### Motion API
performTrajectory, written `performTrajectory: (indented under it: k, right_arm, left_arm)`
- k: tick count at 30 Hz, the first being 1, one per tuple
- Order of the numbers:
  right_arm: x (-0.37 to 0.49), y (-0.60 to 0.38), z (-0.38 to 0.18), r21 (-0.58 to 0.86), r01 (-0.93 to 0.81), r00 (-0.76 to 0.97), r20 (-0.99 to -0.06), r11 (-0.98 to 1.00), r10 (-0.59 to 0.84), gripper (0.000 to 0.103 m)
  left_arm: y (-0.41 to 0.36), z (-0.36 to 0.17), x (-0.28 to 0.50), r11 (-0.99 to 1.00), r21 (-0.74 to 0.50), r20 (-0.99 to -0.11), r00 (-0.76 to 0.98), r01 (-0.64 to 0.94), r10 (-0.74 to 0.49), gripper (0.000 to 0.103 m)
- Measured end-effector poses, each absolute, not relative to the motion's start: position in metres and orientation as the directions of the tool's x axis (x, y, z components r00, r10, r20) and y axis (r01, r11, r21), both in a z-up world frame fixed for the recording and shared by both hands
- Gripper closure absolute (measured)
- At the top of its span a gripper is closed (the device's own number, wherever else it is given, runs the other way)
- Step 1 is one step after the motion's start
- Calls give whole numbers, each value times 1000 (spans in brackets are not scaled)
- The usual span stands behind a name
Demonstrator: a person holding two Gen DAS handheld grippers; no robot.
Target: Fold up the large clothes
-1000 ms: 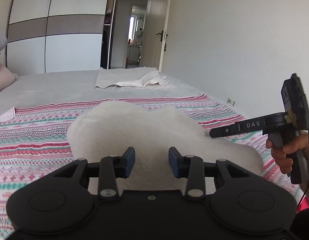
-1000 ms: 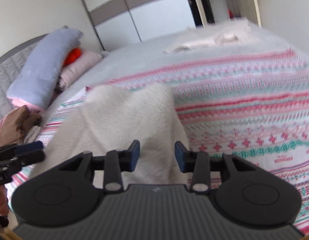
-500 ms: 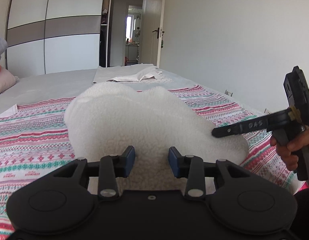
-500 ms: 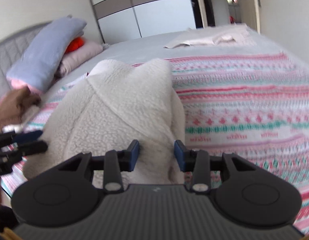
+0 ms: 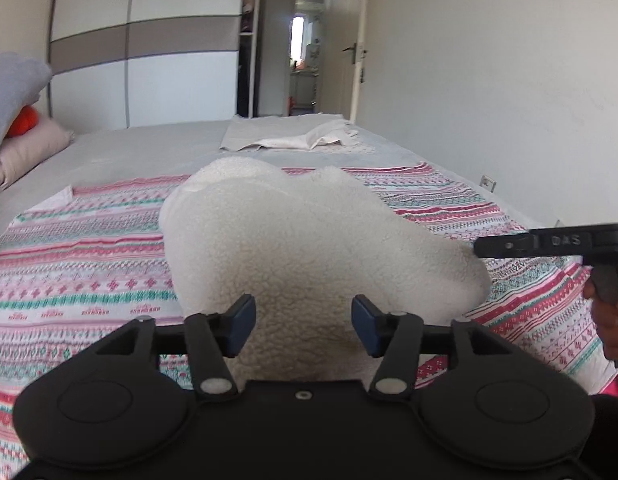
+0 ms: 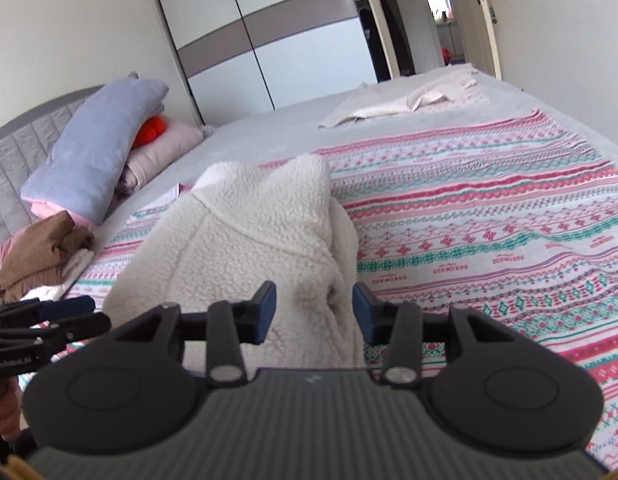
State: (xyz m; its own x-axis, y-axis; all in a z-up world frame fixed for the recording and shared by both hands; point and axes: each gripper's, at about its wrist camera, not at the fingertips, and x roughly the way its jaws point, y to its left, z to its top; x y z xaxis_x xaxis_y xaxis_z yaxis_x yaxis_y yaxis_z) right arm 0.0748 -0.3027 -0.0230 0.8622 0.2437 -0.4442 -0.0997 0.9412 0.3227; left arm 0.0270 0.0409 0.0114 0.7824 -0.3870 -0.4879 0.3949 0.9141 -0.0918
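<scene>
Cream fleece garment (image 5: 293, 248) heaped on patterned blanket (image 6: 489, 220) over bed (image 5: 149, 144), left claw (image 5: 303, 322) and right claw (image 6: 314, 312) both wide, fleece between their fingers

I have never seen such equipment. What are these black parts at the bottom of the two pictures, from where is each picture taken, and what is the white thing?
Each picture comes from a camera on a hand-held two-finger gripper, looking forward along its fingers. One shows the left gripper, the other the right gripper; each also appears at the edge of the other's picture. A person holds them; no robot arm is present. The white thing is a fleece garment on a patterned blanket over the bed. Both grippers are open, with fleece between their fingers, not pinched. Pillows lie behind.
</scene>
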Motion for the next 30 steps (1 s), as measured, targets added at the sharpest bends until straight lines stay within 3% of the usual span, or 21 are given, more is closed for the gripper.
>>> performTrajectory:
  k: [2,6,10,19,25,30]
  right_arm:
    - [67,-302,-20,310,-86,871,-438,947,223,46]
    - [55,-295,-16,243,-61,887,-432,968,164,40]
    - [46,-290,-14,255,-76,892,-415,964,180,22]
    - [37,-271,-13,210,17,901,-427,978,76,2]
    - [39,-252,-16,91,88,874,-485,992,-33,0]
    - [43,-242,-27,21,120,828,-553,993,-88,0]
  left_arm:
    - [40,11,25,930,-107,-504,787,353,-357,38]
    - [39,13,23,952,-109,-525,797,286,-299,16]
    - [38,12,21,959,-127,-552,785,254,-281,0]
    - [36,11,19,981,-112,-597,778,158,-194,0]
    - [33,2,19,982,-124,-683,706,144,-189,0]
    - [24,-7,12,994,-6,-703,706,113,-85,0]
